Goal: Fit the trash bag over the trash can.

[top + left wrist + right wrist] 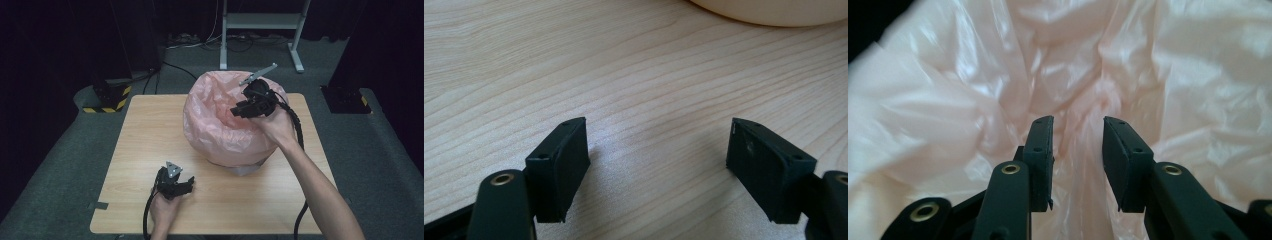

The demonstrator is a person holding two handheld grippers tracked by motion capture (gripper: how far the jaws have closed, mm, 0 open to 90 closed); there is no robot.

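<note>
A pink plastic bag (220,127) lines a round bin that stands at the back middle of the wooden table (145,135). My right gripper (236,111) hovers over the bag's mouth at its right rim and points down into it. In the right gripper view its jaws (1078,122) stand a little apart, open, with crinkled pink film (948,100) behind them and nothing pinched. My left gripper (189,184) rests low near the table's front edge. Its jaws (656,130) are wide open over bare wood (574,60).
The bin's pale base (774,10) curves in at the top right of the left gripper view. Beyond the table stand a grey metal frame (260,22), floor cables and dark stands with yellow-black tape (107,97).
</note>
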